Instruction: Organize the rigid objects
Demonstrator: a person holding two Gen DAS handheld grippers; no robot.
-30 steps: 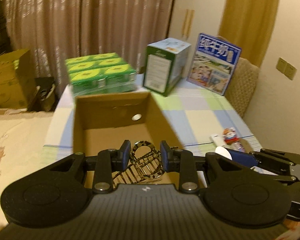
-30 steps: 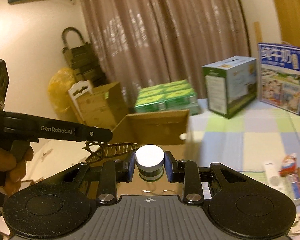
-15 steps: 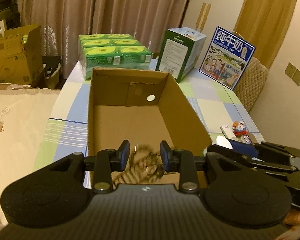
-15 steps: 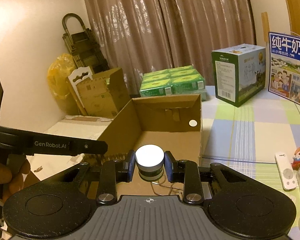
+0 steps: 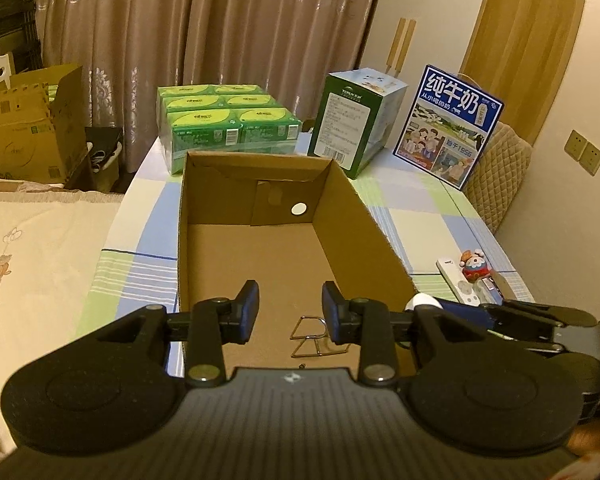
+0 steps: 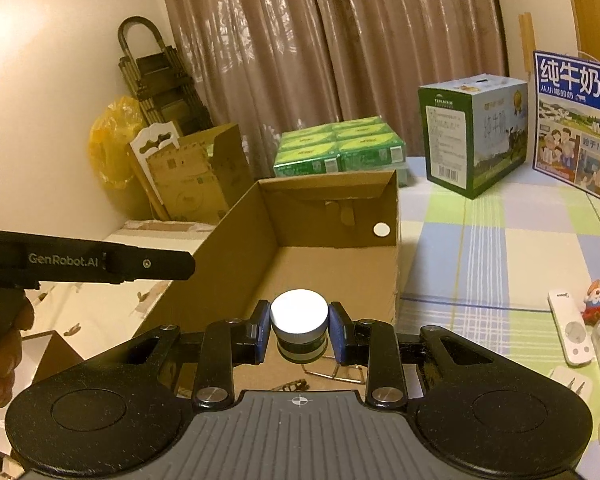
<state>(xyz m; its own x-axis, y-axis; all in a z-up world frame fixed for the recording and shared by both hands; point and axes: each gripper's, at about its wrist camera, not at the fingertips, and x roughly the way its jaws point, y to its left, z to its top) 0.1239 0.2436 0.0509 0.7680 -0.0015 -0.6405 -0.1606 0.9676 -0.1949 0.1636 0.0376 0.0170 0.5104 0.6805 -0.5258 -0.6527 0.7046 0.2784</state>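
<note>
step: loading cardboard box (image 5: pixel 352 216) at tabletop's left edge | left tool (image 5: pixel 287 312) apart, empty, above box's near end | right tool (image 6: pixel 299 332) clamped on white-lidded jar (image 6: pixel 299 322) over box | next: lower, release jar, probably beside wire piece (image 5: pixel 314 338)

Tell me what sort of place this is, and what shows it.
Most likely a room in a home, perhaps a dining area. Long curtains hang behind a table under a checked cloth, an upholstered chair stands at it, and grocery cartons such as the milk box sit on top.
</note>
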